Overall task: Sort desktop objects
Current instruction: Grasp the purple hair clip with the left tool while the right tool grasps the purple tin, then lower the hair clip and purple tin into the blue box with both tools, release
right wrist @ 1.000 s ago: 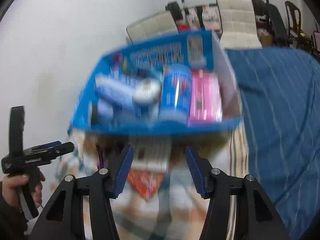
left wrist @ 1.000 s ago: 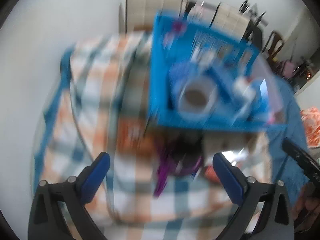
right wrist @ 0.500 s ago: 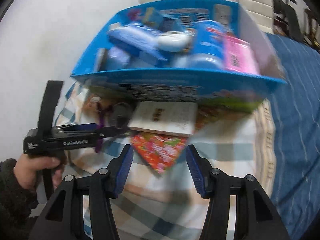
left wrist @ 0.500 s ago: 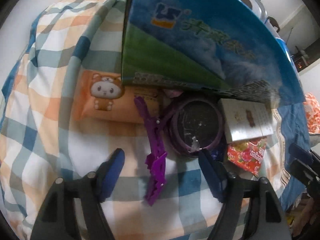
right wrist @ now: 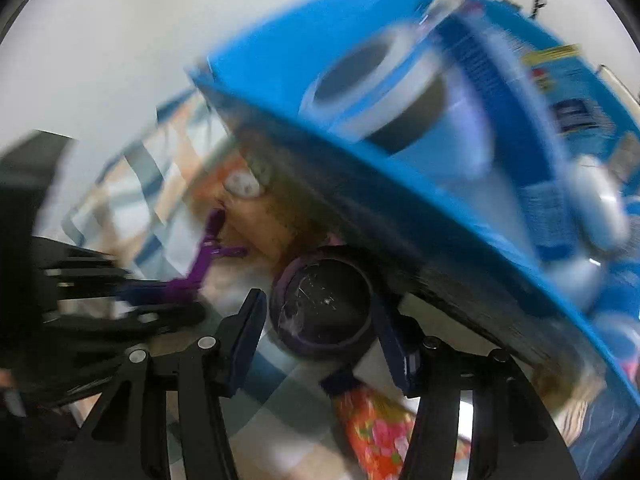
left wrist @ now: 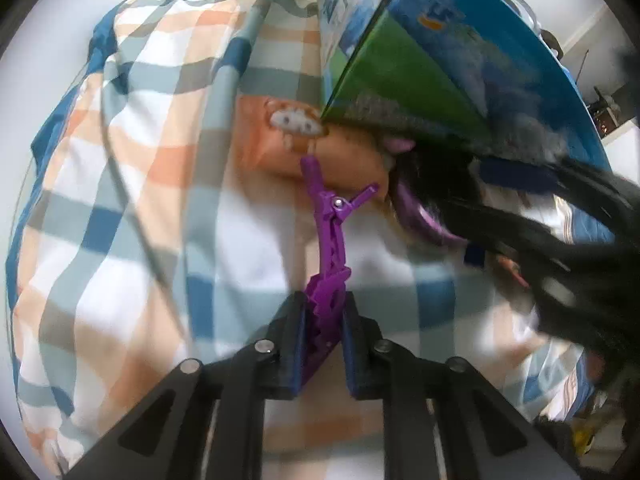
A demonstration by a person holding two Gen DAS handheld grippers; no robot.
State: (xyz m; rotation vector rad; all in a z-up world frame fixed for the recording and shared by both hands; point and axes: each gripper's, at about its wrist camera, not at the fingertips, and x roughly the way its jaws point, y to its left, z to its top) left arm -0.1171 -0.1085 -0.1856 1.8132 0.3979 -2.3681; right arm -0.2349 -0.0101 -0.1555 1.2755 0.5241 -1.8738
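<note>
Both tongs have dropped: left tongs [left wrist: 323,344] clenched on clip [left wrist: 329,256], right tongs [right wrist: 320,322] released astride lid [right wrist: 322,306]; a hasty lift could snag the box [right wrist: 400,184].

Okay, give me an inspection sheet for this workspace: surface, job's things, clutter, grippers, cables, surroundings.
Surface: rumpled checked cloth in orange, blue and white.
Job's things: purple plastic hair clip; round dark purple-rimmed compact; blue cardboard box holding a tape roll.
Clutter: orange bear-print tissue pack; red floral packet.
Grippers: left gripper shut on the clip, jaws just closed; right gripper open, straddling the compact.
Cables: nothing seen.
Surroundings: pale wall; blurred.
</note>
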